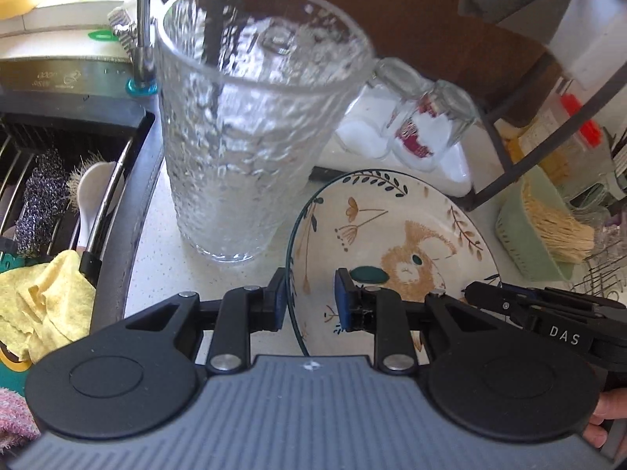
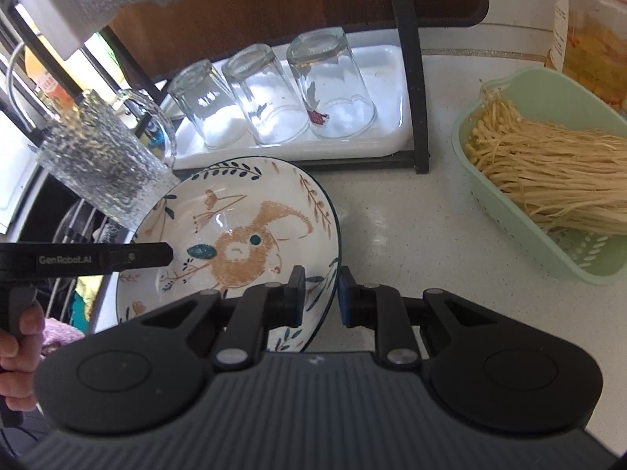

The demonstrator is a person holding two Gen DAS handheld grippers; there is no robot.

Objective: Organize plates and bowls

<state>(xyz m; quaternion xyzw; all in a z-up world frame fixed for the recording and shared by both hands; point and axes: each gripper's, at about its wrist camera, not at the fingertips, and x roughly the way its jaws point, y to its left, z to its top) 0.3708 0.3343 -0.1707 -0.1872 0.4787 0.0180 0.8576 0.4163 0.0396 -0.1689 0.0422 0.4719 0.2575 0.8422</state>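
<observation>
From the left wrist view, the left gripper (image 1: 309, 299) has its jaws pinched on the near-left rim of the round cream ceramic bowl painted with a brown rabbit and leafy sprigs (image 1: 392, 235), which sits on the white speckled desk (image 1: 156, 274) just right of one tall textured clear glass tumbler (image 1: 250, 125). The right gripper (image 1: 470, 293) reaches in at the bowl's other side. My reading: the step in hand is a two-handed grasp of this one bowl — the next move calls for an even lift, clear of the tumbler close beside it.

From the right wrist view, the right gripper (image 2: 320, 293) has its jaws narrowed on the bowl's (image 2: 243, 235) near-right rim, the wall between the pads. The left gripper (image 2: 168, 254) comes in from the left, over the bowl's far side. Counted here — one bowl, one tumbler (image 2: 106, 164), three upturned clear drinking glasses (image 2: 270, 94) on a white tray (image 2: 392, 78), and one pale green plastic basket of enoki mushrooms (image 2: 548, 180).
</observation>
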